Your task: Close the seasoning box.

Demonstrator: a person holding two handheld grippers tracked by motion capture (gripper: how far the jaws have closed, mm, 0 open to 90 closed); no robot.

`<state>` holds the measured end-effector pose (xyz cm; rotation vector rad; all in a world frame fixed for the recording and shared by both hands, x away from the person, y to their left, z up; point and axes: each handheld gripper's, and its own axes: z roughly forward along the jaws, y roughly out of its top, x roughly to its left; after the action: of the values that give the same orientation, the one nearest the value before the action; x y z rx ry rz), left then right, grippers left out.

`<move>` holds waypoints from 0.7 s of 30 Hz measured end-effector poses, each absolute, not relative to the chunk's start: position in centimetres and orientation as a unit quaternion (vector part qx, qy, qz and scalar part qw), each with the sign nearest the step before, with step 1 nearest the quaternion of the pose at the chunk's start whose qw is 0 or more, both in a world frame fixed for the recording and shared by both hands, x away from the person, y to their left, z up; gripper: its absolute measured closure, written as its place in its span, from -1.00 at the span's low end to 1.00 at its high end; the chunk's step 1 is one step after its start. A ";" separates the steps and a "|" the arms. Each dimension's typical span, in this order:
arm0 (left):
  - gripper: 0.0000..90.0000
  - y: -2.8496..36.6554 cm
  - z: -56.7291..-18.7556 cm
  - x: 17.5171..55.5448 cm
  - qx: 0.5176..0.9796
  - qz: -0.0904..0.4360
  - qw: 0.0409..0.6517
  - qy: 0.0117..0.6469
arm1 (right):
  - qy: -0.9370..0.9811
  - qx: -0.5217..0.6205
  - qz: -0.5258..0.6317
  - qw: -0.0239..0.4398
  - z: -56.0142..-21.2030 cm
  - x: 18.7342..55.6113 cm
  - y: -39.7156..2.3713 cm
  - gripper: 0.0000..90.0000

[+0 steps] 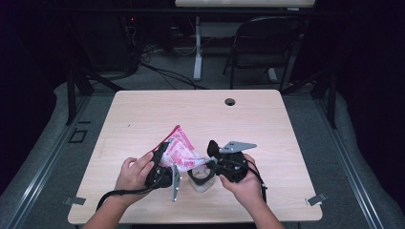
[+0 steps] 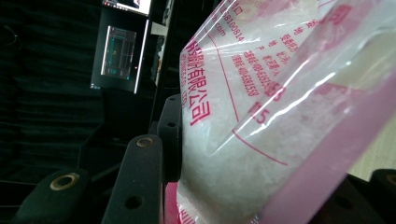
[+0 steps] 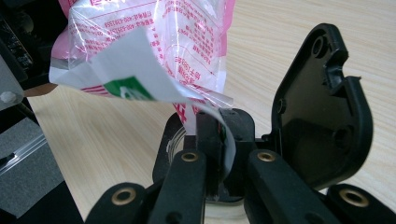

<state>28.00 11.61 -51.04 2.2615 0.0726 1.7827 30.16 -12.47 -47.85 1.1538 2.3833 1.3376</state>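
Over the wooden table (image 1: 143, 114) both hands are working close together near the front edge. The left gripper (image 1: 160, 164) has a pink-printed clear plastic bag (image 1: 180, 150) between its jaws; in the left gripper view the bag (image 2: 280, 116) bulges right against the black jaw, white grains packed inside it, red lettering across the film. The jaws are about halfway in and pressing on the bag, so that's a firm hold. The bag is tilted up off the table, one corner pointing away from the person, the lower end hanging toward the right hand.

The right gripper (image 1: 215, 160) sits just beside it. In the right gripper view its two jaws are drawn close together on a thin curling strip of the bag's torn edge (image 3: 224, 140), white with a green patch on the flap (image 3: 133, 88) above it. So the right tongs are closed, pinching that strip. Behind the jaws a small clear jar (image 3: 175, 140) with a black flip lid (image 3: 322, 112) stands on the table, the lid swung open and upright. From the high view the jar (image 1: 200, 179) sits directly below the bag's lower end, between the two hands.

Farther back, a folding chair (image 1: 262, 43) stands beyond the table in the dim room
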 end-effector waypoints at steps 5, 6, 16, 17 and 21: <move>0.43 11.7 -50.9 28.0 0.776 0.616 0.131 0.023 | 0.801 0.386 0.449 0.086 -47.8 30.1 -12.4 0.96; 0.44 11.7 -50.9 28.0 0.775 0.618 0.132 0.021 | 0.801 0.386 0.449 0.085 -47.8 30.1 -12.4 0.97; 0.44 11.6 -50.8 27.7 0.774 0.620 0.124 0.016 | 0.802 0.383 0.450 0.084 -47.9 30.1 -12.3 0.97; 0.44 11.6 -50.8 27.7 0.772 0.623 0.124 0.012 | 0.801 0.384 0.451 0.084 -47.9 30.0 -12.3 0.97; 0.45 11.5 -50.6 27.5 0.770 0.627 0.119 0.008 | 0.802 0.384 0.451 0.083 -47.8 29.9 -12.4 0.97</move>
<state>27.52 11.52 -50.64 2.2513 0.0241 1.8320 29.86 -12.42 -47.84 1.1451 2.3929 1.3467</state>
